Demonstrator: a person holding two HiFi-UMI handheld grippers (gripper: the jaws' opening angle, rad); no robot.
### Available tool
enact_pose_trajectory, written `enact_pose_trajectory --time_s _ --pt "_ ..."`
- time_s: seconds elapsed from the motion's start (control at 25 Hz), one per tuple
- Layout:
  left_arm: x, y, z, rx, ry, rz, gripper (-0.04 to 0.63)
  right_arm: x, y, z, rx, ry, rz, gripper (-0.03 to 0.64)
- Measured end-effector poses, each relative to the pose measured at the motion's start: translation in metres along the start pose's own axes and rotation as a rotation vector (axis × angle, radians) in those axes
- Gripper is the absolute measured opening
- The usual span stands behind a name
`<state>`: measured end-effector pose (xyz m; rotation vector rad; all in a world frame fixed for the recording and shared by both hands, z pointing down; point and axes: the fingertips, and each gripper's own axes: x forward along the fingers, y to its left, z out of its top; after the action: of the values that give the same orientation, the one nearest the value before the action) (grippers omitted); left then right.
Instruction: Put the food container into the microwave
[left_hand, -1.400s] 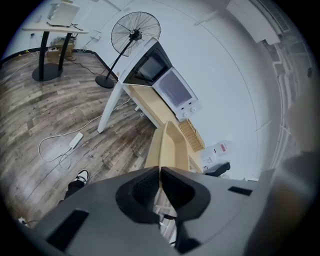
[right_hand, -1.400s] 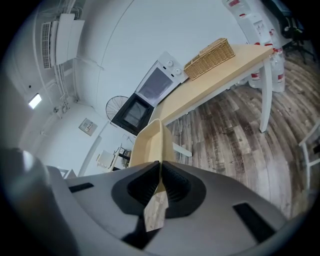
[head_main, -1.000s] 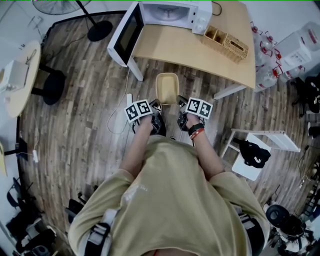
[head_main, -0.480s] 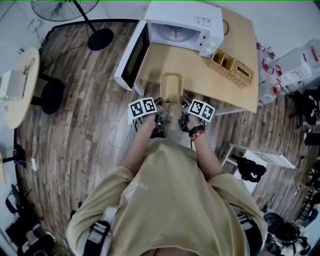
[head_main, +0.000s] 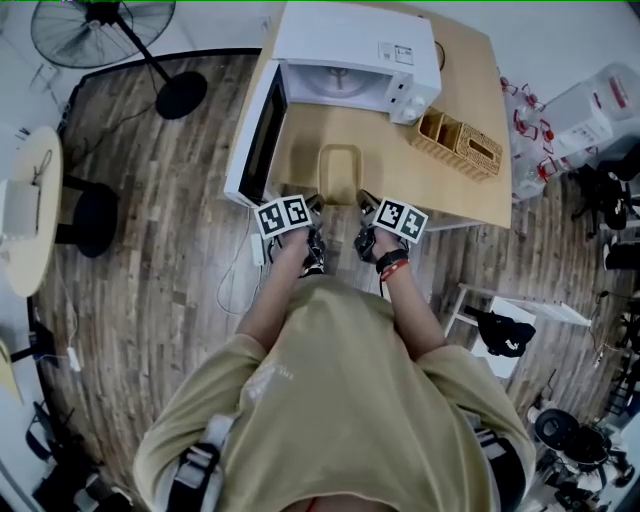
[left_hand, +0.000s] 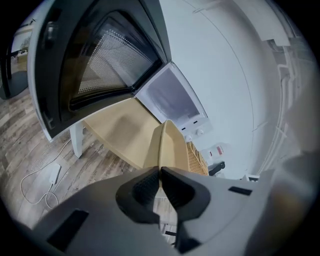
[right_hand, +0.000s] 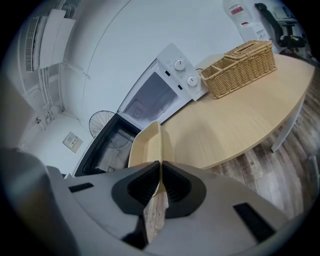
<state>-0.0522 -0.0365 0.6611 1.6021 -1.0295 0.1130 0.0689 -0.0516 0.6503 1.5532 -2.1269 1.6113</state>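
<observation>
Over the table's (head_main: 470, 195) near edge, the food container (head_main: 339, 172) is held off the surface. The left gripper (left_hand: 160, 172) is pinched tight on its left rim and the right gripper (right_hand: 160, 175) on its right rim, jaws almost together. The microwave (head_main: 345, 60) is straight ahead, its door (head_main: 255, 140) wide open to the left past the table edge, with bare tabletop between container and cavity; the basket (head_main: 460, 143) is well off to the right.

Floor fan (head_main: 100, 30) cut by top edge (head view), label (head_main: 397, 53) on microwave (head_main: 330, 35) — too small to read
</observation>
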Motion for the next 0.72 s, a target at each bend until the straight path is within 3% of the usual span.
enact_pose_trajectory --time_s 0.24,0.72 --pt "0.013 0.001 0.039 0.057 -0.003 -0.002 0.032 0.025 0.013 0.023 -0.009 -0.029 -0.002 0.040" --pt "0.029 -0.007 0.066 0.143 0.016 0.016 0.032 0.045 0.016 0.050 0.014 -0.063 -0.024 0.040"
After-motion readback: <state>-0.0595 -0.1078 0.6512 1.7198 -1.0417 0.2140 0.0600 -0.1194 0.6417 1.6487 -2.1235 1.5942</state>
